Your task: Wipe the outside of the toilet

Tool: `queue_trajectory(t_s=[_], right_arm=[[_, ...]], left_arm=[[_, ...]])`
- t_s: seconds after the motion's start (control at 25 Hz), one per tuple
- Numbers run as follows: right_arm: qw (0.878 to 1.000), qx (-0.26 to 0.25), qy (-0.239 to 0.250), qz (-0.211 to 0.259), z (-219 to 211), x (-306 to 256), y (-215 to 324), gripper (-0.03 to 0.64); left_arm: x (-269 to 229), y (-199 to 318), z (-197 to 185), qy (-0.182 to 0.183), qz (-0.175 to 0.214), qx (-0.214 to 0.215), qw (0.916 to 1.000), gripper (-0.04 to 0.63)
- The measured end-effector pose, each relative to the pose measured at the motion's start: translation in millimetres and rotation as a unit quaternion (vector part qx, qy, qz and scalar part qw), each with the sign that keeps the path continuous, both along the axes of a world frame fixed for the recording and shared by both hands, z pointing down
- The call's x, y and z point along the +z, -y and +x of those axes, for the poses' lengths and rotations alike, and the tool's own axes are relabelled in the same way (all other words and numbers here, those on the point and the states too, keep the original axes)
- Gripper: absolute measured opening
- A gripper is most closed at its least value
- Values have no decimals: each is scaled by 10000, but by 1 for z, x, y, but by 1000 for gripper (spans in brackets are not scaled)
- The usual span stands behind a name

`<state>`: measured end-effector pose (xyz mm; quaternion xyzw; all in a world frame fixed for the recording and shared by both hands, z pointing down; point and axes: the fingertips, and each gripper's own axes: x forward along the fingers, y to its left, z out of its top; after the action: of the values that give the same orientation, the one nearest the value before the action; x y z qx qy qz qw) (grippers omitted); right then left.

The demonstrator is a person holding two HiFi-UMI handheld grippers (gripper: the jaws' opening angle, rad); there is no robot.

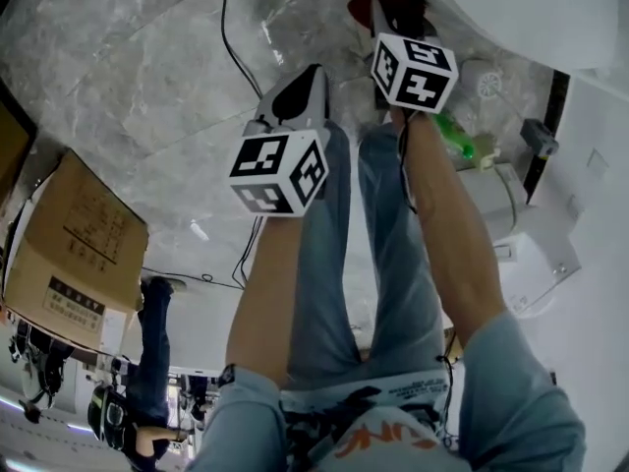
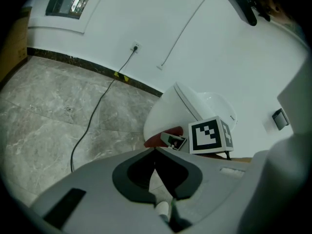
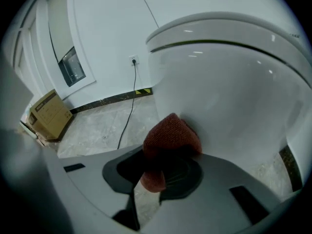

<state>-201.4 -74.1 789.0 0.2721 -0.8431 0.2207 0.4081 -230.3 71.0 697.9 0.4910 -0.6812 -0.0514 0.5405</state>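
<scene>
Rust-red knitted cloth (image 3: 170, 135) sits bunched in my right claw (image 3: 165, 155), the jaws pinched on its lower fold so the loose upper wad sticks out past the tips as a soft pad. That pad touches the white outer wall of the toilet bowl (image 3: 234, 91), which rises straight ahead of this claw and to its right, under the closed lid rim. I judge I hold it this way so that cloth and not hard jaw meets the glazed surface as I wipe.

My left claw (image 2: 156, 152) has its jaws together with nothing between them. It hangs over the grey marble floor (image 2: 53, 111), the toilet ahead of it and to its right, apart from the work; I take it as simply parked out of the way.

Behind the right claw and to its left a black cable (image 3: 127, 116) runs over the floor up to a wall socket (image 3: 133, 60), near a short yellow-and-black stripe (image 3: 144, 91) on the skirting.

As for writing: the cardboard box (image 1: 74, 249) far to the left of my left claw carries a pale label with dark print, too small to read. The marker cubes bear only black-and-white squares. Orange lettering on my shirt (image 1: 388, 441) is partly hidden and unreadable.
</scene>
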Motion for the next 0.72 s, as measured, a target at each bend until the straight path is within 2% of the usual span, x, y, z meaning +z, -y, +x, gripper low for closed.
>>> queue_trajectory(t_s=[0.2,0.4,0.56,0.72], right_arm=[[9995,-300,25,105,-40,-5,0,78],[9969,-770,58,165,-66,-6,-2,78],[9961,-876,110,77,-65,-7,-8,78],[9950,-984,101,-117,-37,-6,-31,77]], left_arm=[[4,-13,-33,36,-75,-218,9997,-6],[5,-11,-48,57,-65,-248,9997,-6],[8,-4,-42,67,-135,-178,9997,-6],[8,5,-22,54,-173,-40,9998,-6]])
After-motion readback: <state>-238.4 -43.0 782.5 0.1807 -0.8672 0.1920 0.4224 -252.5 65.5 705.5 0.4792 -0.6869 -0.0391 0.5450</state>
